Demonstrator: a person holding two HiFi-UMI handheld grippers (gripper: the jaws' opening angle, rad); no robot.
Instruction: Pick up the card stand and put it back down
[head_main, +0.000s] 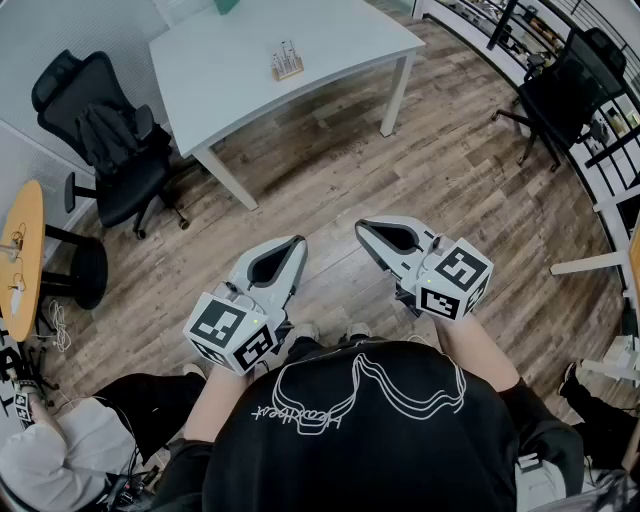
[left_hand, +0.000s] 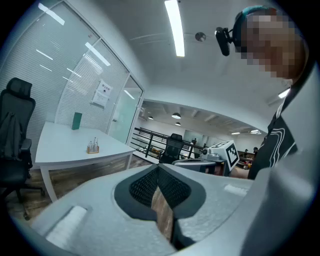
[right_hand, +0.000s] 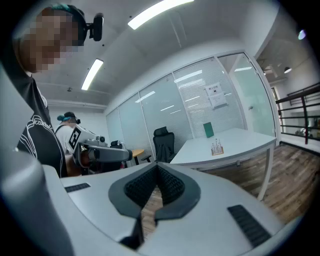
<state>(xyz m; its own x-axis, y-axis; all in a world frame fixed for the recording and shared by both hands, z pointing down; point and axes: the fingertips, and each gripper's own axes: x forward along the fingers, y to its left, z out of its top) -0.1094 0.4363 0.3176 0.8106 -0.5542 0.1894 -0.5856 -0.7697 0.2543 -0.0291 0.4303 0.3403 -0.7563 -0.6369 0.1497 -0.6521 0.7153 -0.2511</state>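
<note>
A small wooden card stand (head_main: 287, 62) with clear upright holders sits near the middle of the white table (head_main: 240, 80), far ahead of me. The stand also shows small in the left gripper view (left_hand: 93, 146) and in the right gripper view (right_hand: 217, 147). My left gripper (head_main: 300, 243) is held low in front of my body, shut and with nothing in it. Beside it my right gripper (head_main: 362, 228) is also shut and holds nothing. Both hover over the wooden floor, well short of the table.
A black office chair (head_main: 110, 140) with a jacket stands left of the table. Another black chair (head_main: 565, 90) is at the far right by shelving. A round wooden side table (head_main: 22, 250) stands at the left edge, and a seated person (head_main: 60, 450) is at lower left. A green item (head_main: 227, 6) stands at the table's far edge.
</note>
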